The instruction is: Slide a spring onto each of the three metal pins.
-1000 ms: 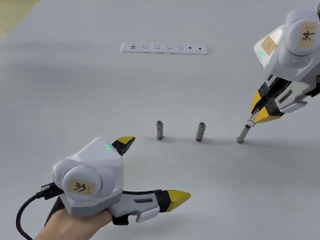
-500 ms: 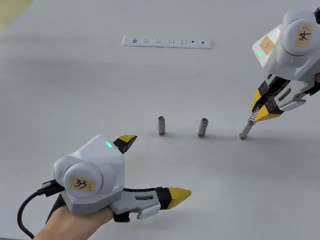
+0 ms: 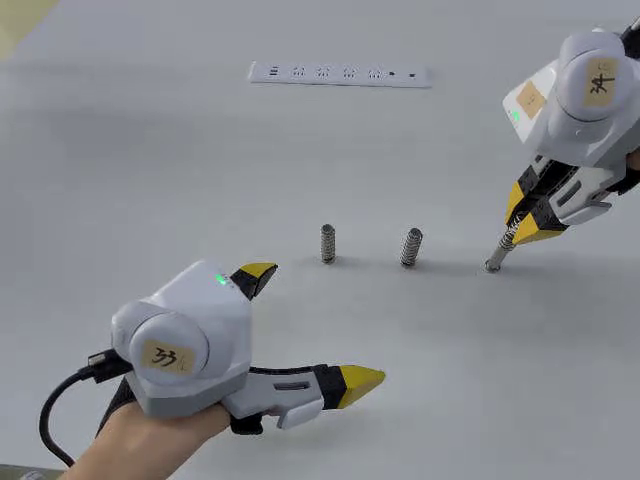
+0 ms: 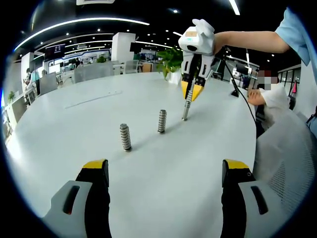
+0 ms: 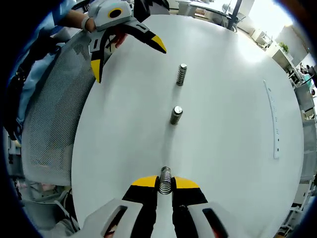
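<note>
Two pins stood side by side on the white worktop [image 3: 150, 180] with springs on them: the left pin [image 3: 327, 243] and the middle pin [image 3: 411, 247]. Just right of them was the third pin [image 3: 493, 263], its lower part bare. The right gripper [image 3: 522, 233] had its jaws pinching the last spring [image 5: 165, 180], which sat around that pin's upper end. Nearer the person, the left gripper [image 3: 318, 324] was held with jaws spread wide, gripping nothing. A power strip [image 3: 340, 74] lay far back.
</note>
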`<act>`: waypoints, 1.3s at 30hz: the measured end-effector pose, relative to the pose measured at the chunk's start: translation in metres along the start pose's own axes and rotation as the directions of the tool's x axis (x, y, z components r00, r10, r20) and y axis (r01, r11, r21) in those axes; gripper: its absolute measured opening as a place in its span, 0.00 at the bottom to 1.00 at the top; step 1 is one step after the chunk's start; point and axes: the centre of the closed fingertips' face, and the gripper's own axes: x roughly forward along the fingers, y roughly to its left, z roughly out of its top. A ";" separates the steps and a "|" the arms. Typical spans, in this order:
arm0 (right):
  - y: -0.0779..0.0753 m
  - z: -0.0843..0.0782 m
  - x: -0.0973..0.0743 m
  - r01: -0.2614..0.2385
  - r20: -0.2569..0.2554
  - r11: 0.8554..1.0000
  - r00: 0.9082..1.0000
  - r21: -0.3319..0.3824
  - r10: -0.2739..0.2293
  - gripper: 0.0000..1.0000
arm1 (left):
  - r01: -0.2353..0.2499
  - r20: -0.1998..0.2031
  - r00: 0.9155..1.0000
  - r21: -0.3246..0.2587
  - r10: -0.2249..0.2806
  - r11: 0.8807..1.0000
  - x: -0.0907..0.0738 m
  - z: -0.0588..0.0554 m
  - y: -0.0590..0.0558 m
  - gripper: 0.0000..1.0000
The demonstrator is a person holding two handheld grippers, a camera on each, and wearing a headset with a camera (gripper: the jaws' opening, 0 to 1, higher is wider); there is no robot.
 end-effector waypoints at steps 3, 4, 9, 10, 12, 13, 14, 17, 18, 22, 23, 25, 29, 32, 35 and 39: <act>0.000 -0.001 0.005 -0.002 -0.007 1.000 1.000 -0.003 0.002 0.07 | -0.002 -0.002 1.000 -0.003 0.002 1.000 -0.001 -0.001 0.000 0.93; 0.001 -0.001 0.007 -0.009 -0.009 1.000 1.000 0.001 0.009 0.07 | -0.003 -0.001 1.000 -0.004 0.003 1.000 -0.001 -0.001 0.001 0.93; 0.001 -0.001 0.016 -0.013 -0.015 1.000 1.000 -0.002 0.013 0.07 | -0.007 -0.006 1.000 -0.008 0.007 1.000 -0.003 -0.003 0.002 0.93; 0.001 -0.002 0.018 -0.016 -0.018 1.000 1.000 -0.001 0.016 0.07 | -0.006 -0.008 1.000 -0.011 0.006 1.000 -0.003 -0.004 0.002 0.93; -0.001 -0.004 0.025 -0.018 -0.022 1.000 1.000 -0.004 0.018 0.07 | -0.008 -0.007 1.000 -0.010 0.008 1.000 -0.003 -0.005 0.003 0.93; -0.002 -0.004 0.027 -0.019 -0.022 1.000 1.000 -0.005 0.019 0.07 | -0.009 -0.010 1.000 -0.011 0.009 1.000 -0.003 -0.006 0.003 0.93; -0.001 -0.005 0.028 -0.021 -0.025 1.000 0.999 -0.004 0.021 0.07 | -0.009 -0.012 1.000 -0.013 0.009 1.000 -0.004 -0.007 0.003 0.93; 0.000 -0.005 0.030 -0.026 -0.025 1.000 0.999 0.003 0.026 0.07 | -0.010 -0.014 1.000 -0.017 0.010 1.000 -0.004 -0.007 0.004 0.93; 0.000 -0.006 0.031 -0.026 -0.028 1.000 0.999 0.000 0.026 0.07 | -0.010 -0.014 1.000 -0.017 0.010 1.000 -0.004 -0.007 0.004 0.93; -0.001 -0.008 0.035 -0.028 -0.028 1.000 0.999 0.004 0.028 0.07 | -0.010 -0.011 1.000 -0.017 0.010 1.000 -0.003 -0.005 0.005 0.93; -0.001 -0.008 0.036 -0.026 -0.028 1.000 0.999 0.002 0.026 0.07 | -0.010 -0.013 1.000 -0.017 0.009 1.000 -0.003 -0.005 0.005 0.92; 0.000 -0.007 0.036 -0.024 -0.028 1.000 0.999 0.003 0.024 0.07 | -0.009 -0.009 1.000 -0.018 0.008 1.000 -0.002 -0.005 0.005 0.92; -0.002 -0.008 0.036 -0.027 -0.027 1.000 0.999 0.006 0.027 0.07 | -0.007 -0.011 1.000 -0.018 0.007 1.000 -0.002 -0.005 0.005 0.92; -0.002 -0.008 0.037 -0.027 -0.029 1.000 0.999 0.002 0.027 0.07 | -0.007 -0.009 1.000 -0.017 0.006 1.000 -0.002 -0.004 0.005 0.92; -0.001 -0.007 0.036 -0.026 -0.031 1.000 0.999 0.004 0.026 0.07 | -0.005 -0.008 1.000 -0.015 0.005 1.000 -0.002 -0.004 0.004 0.92; 0.003 -0.005 0.035 -0.027 -0.037 1.000 0.999 -0.002 0.027 0.07 | -0.004 -0.007 1.000 -0.013 0.004 1.000 -0.003 -0.002 0.004 0.91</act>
